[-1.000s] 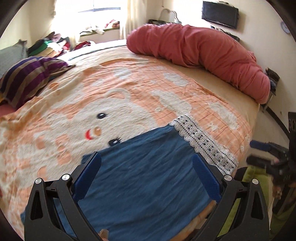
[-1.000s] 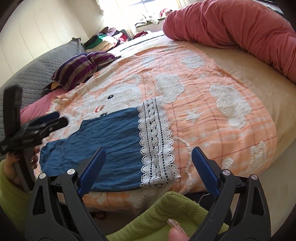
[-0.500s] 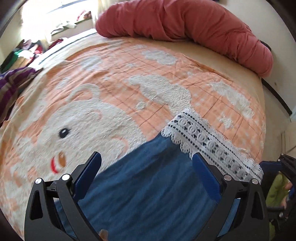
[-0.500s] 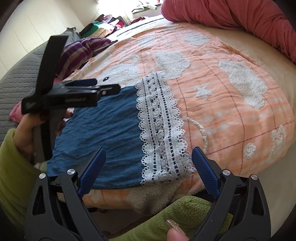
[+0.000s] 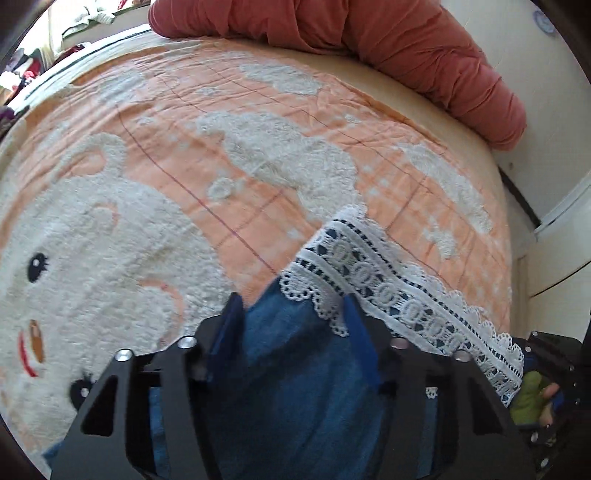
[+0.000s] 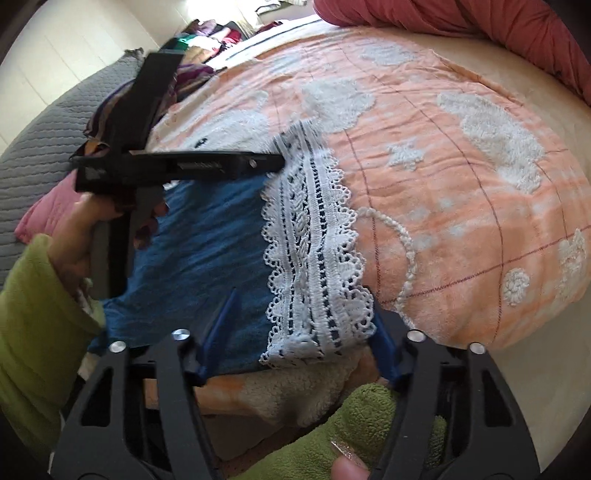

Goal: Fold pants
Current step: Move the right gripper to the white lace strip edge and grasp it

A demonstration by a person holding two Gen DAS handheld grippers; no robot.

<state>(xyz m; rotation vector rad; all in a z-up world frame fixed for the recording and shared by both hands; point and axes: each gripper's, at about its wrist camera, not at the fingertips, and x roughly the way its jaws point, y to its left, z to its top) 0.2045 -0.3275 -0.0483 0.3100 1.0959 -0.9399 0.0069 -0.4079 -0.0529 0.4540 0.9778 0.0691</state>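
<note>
Blue pants (image 6: pixel 207 247) with a white lace hem (image 6: pixel 314 266) lie flat on the orange bear blanket (image 6: pixel 461 206). In the left wrist view the pants (image 5: pixel 295 387) fill the bottom, with the lace hem (image 5: pixel 388 288) running to the right. My left gripper (image 5: pixel 291 314) is partly closed around the far hem corner, with cloth between its fingers. It shows side-on in the right wrist view (image 6: pixel 275 162). My right gripper (image 6: pixel 303 328) is half open, straddling the near hem corner at the bed's front edge.
A long red bolster (image 5: pixel 388 48) lies along the bed's far side. A striped cloth (image 6: pixel 184 77) and grey quilted pillow (image 6: pixel 48 136) sit at the left. Clothes are piled by the window (image 6: pixel 221 33). The bed edge drops off at the right (image 5: pixel 517 229).
Both grippers moved forward and down onto the hem corners. Both pairs of fingers have narrowed from wide open, the left more than the right.
</note>
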